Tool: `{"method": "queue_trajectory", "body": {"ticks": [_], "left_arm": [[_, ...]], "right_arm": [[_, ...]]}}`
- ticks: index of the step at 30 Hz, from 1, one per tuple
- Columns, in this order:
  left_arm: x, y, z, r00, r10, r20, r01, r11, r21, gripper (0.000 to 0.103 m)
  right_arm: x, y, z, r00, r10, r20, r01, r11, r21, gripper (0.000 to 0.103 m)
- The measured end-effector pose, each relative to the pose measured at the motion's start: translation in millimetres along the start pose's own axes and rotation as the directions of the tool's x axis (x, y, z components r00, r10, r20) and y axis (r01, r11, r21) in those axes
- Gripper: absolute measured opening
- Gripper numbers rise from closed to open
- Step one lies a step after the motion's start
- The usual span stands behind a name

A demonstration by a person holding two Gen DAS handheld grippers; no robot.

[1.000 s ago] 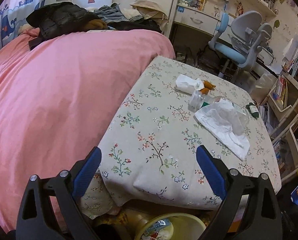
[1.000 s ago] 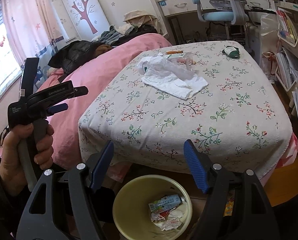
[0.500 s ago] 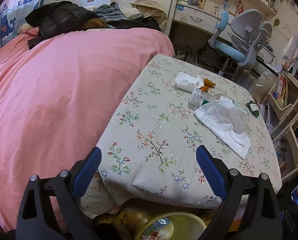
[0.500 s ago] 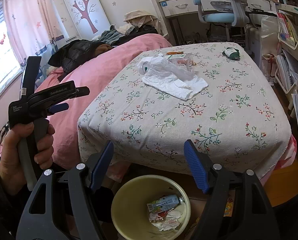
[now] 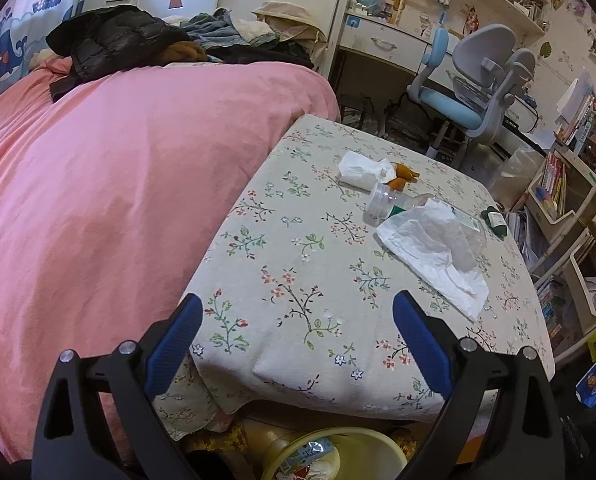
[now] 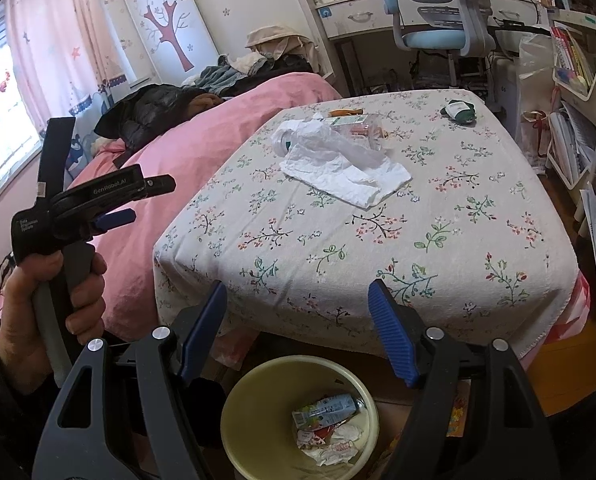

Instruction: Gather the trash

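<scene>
Nothing has shifted since the earlier frames: the left gripper (image 5: 294, 312), gripped by the person's left hand (image 6: 54, 300), still hangs released and empty beside the pink bedspread (image 5: 118, 184), and the right gripper (image 6: 298, 300) stays spread with nothing between its blue pads. On the floral tablecloth (image 5: 298, 280) the crumpled white tissue (image 5: 362, 170), clear plastic bottle (image 5: 382, 204), flat white plastic bag (image 5: 434, 252) and small dark green item (image 5: 496, 220) lie unmoved. The pale yellow round bin (image 6: 258, 400) sits below the table's near edge, holding wrappers.

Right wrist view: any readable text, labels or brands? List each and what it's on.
"GenRobot.AI": on the left gripper, along its black upper arm.
Small white lettering on the same gripper's body: too small to read.
Carton in the yellow bin: print blurred.
Book spines on the shelf: unreadable.
</scene>
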State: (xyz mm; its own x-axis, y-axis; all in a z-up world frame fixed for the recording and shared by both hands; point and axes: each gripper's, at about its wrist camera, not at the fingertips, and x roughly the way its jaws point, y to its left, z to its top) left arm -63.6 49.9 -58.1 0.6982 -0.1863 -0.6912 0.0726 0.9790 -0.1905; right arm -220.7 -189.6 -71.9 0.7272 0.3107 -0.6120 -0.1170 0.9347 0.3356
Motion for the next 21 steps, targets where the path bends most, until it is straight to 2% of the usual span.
{"method": "queue_trajectory", "body": {"ticks": [7, 12, 18, 21], "left_arm": [[1, -3, -1, 1.000, -0.014, -0.006, 0.014, 1.000, 0.012, 0.092], [-1, -7, -2, 1.000, -0.027, -0.006, 0.027, 0.999, 0.016, 0.092], [-3, -5, 1, 0.999, -0.049, -0.006, 0.049, 0.999, -0.007, 0.092], [-3, -3, 3, 0.998, -0.060, -0.008, 0.060, 0.998, -0.025, 0.092]], "right_arm": [[9, -1, 22, 1.000, 0.000, 0.003, 0.000, 0.999, -0.032, 0.072], [38, -3, 52, 1.000, -0.019, -0.011, 0.018, 0.997, -0.077, 0.073], [109, -11, 90, 0.995, -0.082, -0.061, 0.074, 0.989, -0.124, 0.073], [153, -18, 101, 0.984, -0.120, -0.132, 0.100, 0.984, -0.147, 0.073]]}}
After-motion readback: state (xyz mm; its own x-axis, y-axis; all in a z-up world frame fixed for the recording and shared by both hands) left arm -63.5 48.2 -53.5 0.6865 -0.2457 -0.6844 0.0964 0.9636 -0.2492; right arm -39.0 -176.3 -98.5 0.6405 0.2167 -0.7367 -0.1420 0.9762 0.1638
